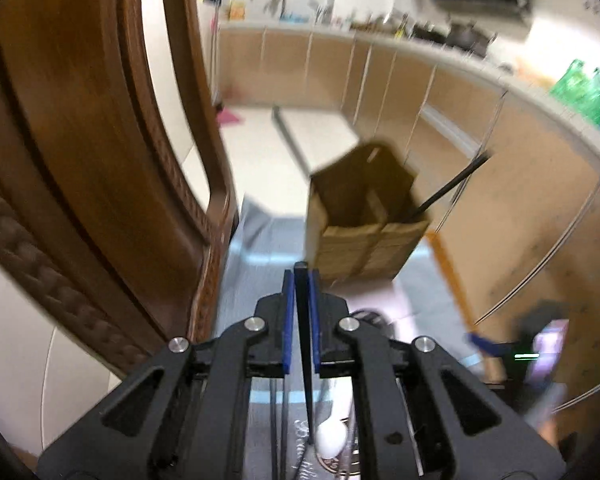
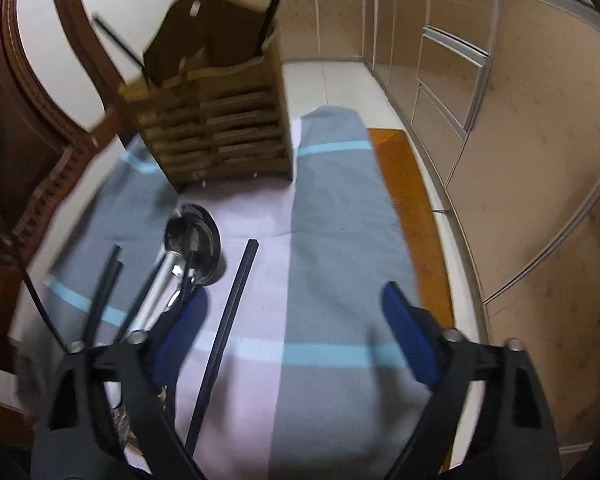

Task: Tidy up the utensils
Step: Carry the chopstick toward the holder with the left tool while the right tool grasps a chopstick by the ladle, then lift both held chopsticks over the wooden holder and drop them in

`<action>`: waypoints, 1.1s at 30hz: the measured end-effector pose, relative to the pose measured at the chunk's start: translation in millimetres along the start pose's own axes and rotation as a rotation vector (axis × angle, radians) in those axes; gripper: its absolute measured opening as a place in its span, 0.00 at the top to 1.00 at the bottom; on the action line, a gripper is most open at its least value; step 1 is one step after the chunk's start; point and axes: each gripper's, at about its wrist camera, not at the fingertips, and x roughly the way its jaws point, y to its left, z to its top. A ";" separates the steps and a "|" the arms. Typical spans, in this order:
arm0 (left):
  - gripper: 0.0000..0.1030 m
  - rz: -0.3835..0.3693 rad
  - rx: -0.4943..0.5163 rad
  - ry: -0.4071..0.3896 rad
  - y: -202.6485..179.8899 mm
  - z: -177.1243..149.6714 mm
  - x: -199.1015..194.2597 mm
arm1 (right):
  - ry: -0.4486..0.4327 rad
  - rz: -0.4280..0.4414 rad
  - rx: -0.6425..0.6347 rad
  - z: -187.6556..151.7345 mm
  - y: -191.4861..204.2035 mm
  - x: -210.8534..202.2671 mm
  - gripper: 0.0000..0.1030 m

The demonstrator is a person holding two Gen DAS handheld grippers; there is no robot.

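Left claw [image 1: 301, 280]: black angular linkage arms with triangular cutouts, round silver pivot screws, narrow blue finger pads. Right claw [image 2: 292, 320]: same black frame, silver screws, ribbed blue pads.

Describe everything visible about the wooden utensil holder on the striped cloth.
The wooden utensil holder is a brown slatted box standing upright on small pale feet at the far end of the striped cloth. A taller back panel has a slot cut near its top, and inner dividers split it into compartments. One black chopstick leans out of the right-hand compartment. Motion blur hides finer detail. Neither hand-held gripper touches it.
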 end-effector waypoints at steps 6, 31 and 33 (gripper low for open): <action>0.94 -0.050 0.038 -0.080 -4.2 10.9 -34.6 | 0.113 -0.093 -0.094 14.6 35.2 52.1 0.43; 0.94 -0.079 0.003 -0.110 18.5 12.9 -66.3 | -0.147 0.033 -0.077 34.0 28.2 -111.3 0.93; 0.94 -0.085 0.011 -0.114 15.0 13.5 -69.7 | -0.186 0.053 -0.072 31.0 21.9 -131.9 0.93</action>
